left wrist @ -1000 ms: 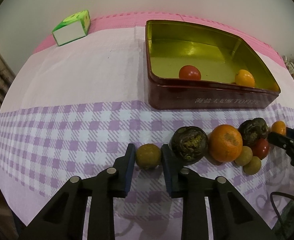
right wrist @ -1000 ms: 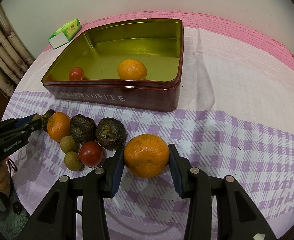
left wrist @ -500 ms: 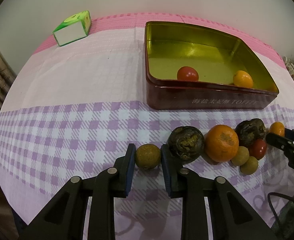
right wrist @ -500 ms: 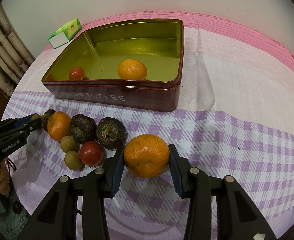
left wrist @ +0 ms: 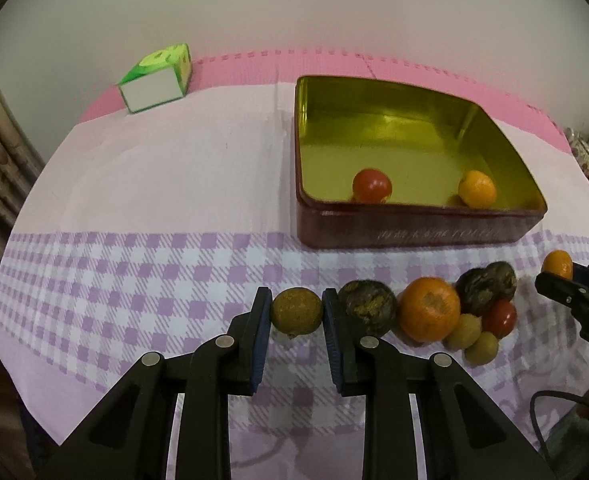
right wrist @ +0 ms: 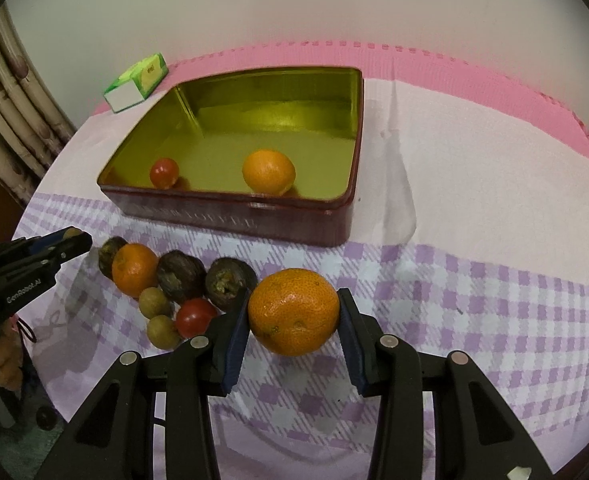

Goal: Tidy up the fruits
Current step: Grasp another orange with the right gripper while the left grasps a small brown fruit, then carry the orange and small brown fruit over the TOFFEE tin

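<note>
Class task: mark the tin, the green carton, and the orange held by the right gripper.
tin (right wrist: 230,216): right wrist view, on its dark red front wall.
green carton (right wrist: 136,82): right wrist view, on its top face.
orange (right wrist: 293,317): right wrist view, middle of its peel.

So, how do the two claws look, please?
Both claws, left and right, have black plastic bodies with round silver rivets and flat blue pads. White lettering marks the left one's side. A black cable runs below the right claw.

Your right gripper (right wrist: 293,322) clamps a large orange (right wrist: 293,311).
Behind it sits the tin (right wrist: 230,216), holding a tomato (right wrist: 164,172) and another orange (right wrist: 268,172).
</note>
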`<state>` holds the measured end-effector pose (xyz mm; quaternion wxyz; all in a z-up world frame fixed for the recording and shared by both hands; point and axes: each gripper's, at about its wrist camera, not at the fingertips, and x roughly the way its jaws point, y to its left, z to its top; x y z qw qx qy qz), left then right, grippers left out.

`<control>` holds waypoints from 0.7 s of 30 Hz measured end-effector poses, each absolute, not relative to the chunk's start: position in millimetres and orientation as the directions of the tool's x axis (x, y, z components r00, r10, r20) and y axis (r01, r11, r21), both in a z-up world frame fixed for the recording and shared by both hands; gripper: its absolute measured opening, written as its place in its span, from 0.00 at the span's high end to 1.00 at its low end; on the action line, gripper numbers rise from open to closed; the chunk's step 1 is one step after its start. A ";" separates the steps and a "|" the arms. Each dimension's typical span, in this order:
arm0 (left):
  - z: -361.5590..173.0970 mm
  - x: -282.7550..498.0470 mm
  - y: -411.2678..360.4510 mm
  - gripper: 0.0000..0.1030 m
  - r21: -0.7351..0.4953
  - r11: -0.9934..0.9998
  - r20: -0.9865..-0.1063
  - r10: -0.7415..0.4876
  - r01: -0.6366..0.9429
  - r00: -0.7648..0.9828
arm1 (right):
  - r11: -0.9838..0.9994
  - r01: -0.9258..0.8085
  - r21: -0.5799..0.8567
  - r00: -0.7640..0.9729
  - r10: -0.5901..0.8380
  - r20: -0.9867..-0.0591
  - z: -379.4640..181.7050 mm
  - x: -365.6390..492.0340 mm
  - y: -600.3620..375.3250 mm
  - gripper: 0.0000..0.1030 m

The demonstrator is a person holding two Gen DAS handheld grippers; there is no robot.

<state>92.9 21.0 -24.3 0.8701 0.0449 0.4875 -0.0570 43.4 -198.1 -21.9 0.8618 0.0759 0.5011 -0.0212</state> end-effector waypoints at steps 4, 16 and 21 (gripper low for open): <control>-12.4 93.6 21.3 0.74 0.010 0.988 -0.839 -0.074 0.151 0.540 | 0.987 0.109 0.114 0.518 0.041 -0.854 -9.5 45.8 -199.8 0.62; 20.0 119.4 0.3 0.74 0.003 0.978 -0.796 -0.124 0.209 0.592 | 0.993 0.070 0.093 0.561 0.038 -0.827 13.6 72.5 -195.4 0.62; 18.7 136.3 -13.3 0.74 0.015 0.971 -0.800 -0.131 0.238 0.586 | 0.995 0.049 0.081 0.564 0.039 -0.825 16.8 85.9 -191.8 0.62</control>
